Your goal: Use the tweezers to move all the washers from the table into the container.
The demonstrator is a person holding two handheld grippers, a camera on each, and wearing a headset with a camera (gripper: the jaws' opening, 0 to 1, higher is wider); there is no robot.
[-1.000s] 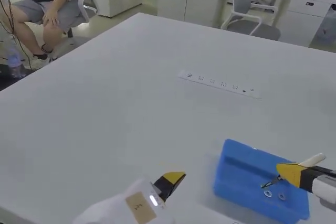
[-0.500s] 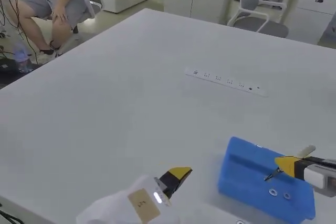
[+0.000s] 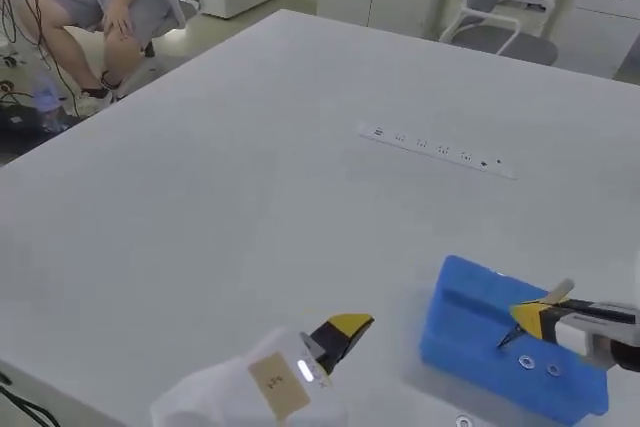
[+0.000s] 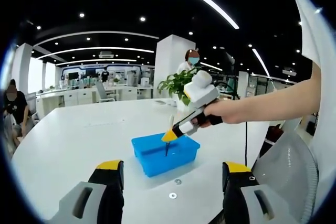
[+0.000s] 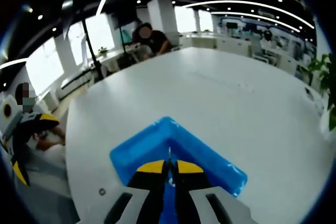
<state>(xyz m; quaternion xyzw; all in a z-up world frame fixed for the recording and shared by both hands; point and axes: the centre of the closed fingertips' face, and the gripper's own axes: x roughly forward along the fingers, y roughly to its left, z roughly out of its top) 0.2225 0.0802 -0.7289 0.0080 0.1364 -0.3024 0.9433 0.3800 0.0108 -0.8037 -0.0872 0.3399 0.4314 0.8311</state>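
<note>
Grips the tweezers (image 5: 169, 156) in the right claw (image 5: 169, 169), jaws pressed together on them, tips pointing down into the blue container (image 3: 470, 307). Holds the left claw (image 4: 173, 166) low over the surface (image 3: 250, 197), jaws wide apart, carrying nothing. Finds two washers (image 3: 527, 362) inside the container and two loose washers (image 4: 172, 195) on the surface just beside it.

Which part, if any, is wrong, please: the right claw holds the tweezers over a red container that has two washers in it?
The colour is wrong: the container is blue, not red, as the head view shows. The rest stands: the right claw holds the tweezers over it, and two washers lie inside.
</note>
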